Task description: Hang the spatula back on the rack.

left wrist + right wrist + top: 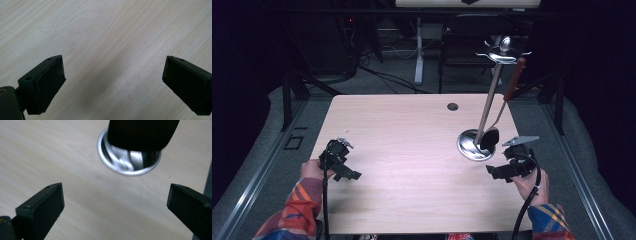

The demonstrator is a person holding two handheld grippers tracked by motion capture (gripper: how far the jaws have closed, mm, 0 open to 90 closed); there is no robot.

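I held my right fingers (493,171) spread wide and empty at five o'clock of the stand (476,145), whose hook carried the hanging spoon (490,138), while my left fingers (353,175), equally wide and empty, rested over bare bench (412,130).

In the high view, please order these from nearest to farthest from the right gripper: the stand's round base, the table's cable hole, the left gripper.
From the right gripper:
1. Round base, just ahead to its left.
2. Cable hole, near the table's far edge.
3. Left gripper, across the table at the left.
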